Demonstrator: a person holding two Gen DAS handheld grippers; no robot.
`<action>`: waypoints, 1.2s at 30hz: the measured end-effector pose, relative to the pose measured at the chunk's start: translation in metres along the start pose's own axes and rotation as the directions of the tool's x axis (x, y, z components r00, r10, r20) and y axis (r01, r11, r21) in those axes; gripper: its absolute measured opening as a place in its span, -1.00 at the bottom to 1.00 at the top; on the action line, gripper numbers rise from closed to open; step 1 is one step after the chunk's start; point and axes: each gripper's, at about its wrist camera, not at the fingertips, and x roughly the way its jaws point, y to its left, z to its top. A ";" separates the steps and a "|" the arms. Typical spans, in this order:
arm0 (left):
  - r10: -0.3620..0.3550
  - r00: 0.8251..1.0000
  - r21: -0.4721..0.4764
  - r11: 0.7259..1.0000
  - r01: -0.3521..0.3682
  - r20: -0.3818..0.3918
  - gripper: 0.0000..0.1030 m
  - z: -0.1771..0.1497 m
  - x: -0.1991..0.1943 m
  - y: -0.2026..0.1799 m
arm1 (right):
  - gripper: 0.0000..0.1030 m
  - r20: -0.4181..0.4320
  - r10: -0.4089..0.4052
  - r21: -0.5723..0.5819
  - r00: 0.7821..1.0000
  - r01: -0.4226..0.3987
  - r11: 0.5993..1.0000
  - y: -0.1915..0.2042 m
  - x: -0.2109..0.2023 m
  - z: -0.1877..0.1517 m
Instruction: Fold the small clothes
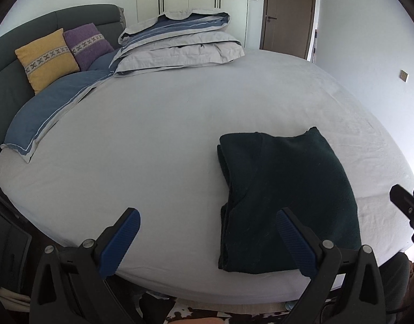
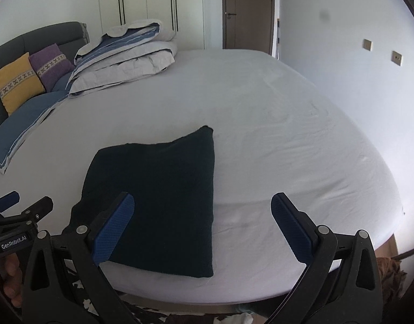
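A dark green garment (image 1: pixel 287 189) lies folded into a flat rectangle near the front edge of the bed (image 1: pixel 166 135); the right wrist view shows the garment (image 2: pixel 158 189) left of centre. My left gripper (image 1: pixel 207 216) hovers open over the bed's front edge, its right finger above the garment's near left corner. My right gripper (image 2: pixel 202 202) is open too, its left finger over the garment's near part, its right finger over bare sheet. Neither holds anything. The left gripper's tips (image 2: pixel 23 205) show at the left edge of the right wrist view.
A stack of folded grey and blue bedding (image 1: pixel 180 43) lies at the far side. A blue pillow (image 1: pixel 50 108), a yellow cushion (image 1: pixel 45 59) and a purple cushion (image 1: pixel 88 44) rest by the dark headboard (image 1: pixel 7 62). Beyond are wardrobes and a brown door (image 1: pixel 290 13).
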 end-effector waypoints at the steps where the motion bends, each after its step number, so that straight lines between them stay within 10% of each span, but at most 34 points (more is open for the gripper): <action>1: 0.002 1.000 0.001 1.000 -0.002 -0.005 1.00 -0.001 0.002 0.000 | 1.00 -0.012 0.007 0.003 1.000 -0.007 1.000 0.001 0.005 -0.002; 36: 0.018 0.999 0.026 1.000 -0.017 -0.033 1.00 -0.008 0.013 0.001 | 1.00 -0.072 0.006 -0.008 0.997 -0.007 1.000 0.022 0.024 -0.008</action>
